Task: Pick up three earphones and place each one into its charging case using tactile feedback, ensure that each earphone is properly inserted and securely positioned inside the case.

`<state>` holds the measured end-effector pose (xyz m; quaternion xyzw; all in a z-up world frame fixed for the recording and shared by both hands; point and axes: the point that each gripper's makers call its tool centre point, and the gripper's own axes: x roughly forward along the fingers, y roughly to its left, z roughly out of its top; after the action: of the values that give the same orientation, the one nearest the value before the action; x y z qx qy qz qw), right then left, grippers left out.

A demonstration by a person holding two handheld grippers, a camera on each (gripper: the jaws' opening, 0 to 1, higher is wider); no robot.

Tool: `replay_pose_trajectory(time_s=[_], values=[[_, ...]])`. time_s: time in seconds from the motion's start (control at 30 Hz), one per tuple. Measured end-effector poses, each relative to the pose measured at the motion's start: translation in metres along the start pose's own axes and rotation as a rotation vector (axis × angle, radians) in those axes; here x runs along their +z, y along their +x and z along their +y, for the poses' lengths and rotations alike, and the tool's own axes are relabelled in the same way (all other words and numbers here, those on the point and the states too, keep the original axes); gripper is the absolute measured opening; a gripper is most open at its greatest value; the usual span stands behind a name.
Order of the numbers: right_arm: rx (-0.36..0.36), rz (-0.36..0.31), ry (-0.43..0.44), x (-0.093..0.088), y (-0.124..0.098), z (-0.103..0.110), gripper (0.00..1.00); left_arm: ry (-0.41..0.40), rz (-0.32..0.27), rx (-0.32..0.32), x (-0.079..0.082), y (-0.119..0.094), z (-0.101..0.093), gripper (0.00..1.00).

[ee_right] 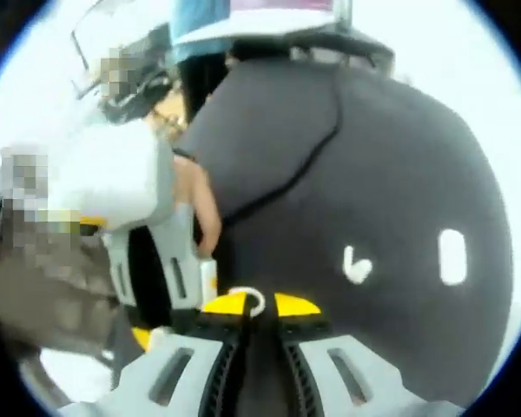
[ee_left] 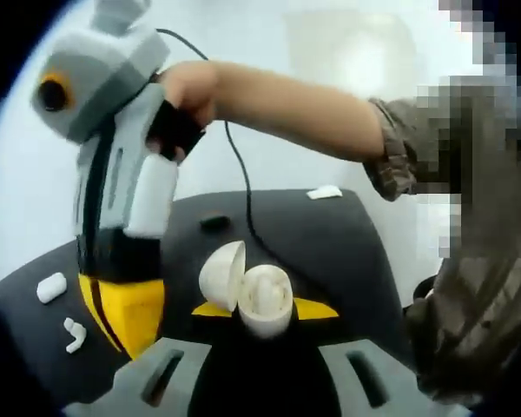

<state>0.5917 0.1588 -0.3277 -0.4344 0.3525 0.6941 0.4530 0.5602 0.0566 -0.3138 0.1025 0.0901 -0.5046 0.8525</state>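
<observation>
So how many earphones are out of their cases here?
2: one earphone lies loose on the black mat; a small white piece, likely another, sits between the right gripper's tips. More may be hidden.

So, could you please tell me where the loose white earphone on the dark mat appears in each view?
Left gripper view: the loose earphone lies lower left on the dark mat, just below the small closed case.
Right gripper view: the loose earphone sits right of centre, left of that case.
Shared landmark: the small closed case beside it.
</observation>
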Motion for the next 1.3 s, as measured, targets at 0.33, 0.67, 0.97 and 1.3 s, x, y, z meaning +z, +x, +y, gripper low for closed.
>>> replay_pose_trajectory(time_s=[0.33, 0.67, 0.97, 1.3], values=[[-0.106, 0.263, -0.073, -0.006, 0.008, 0.004, 0.07, 0.018, -0.009, -0.013, -0.003, -0.005, 0.012, 0.20], [-0.217, -0.113, 0.028, -0.009, -0.024, -0.009, 0.04, 0.017, -0.008, -0.015, -0.003, -0.002, 0.010, 0.20], [-0.289, -0.255, 0.167, -0.066, -0.061, -0.031, 0.05, 0.012, -0.006, -0.019, -0.003, -0.001, 0.006, 0.20], [-0.429, -0.611, 0.186, -0.101, -0.065, -0.029, 0.05, 0.003, -0.006, -0.027, -0.002, 0.000, -0.003, 0.20]])
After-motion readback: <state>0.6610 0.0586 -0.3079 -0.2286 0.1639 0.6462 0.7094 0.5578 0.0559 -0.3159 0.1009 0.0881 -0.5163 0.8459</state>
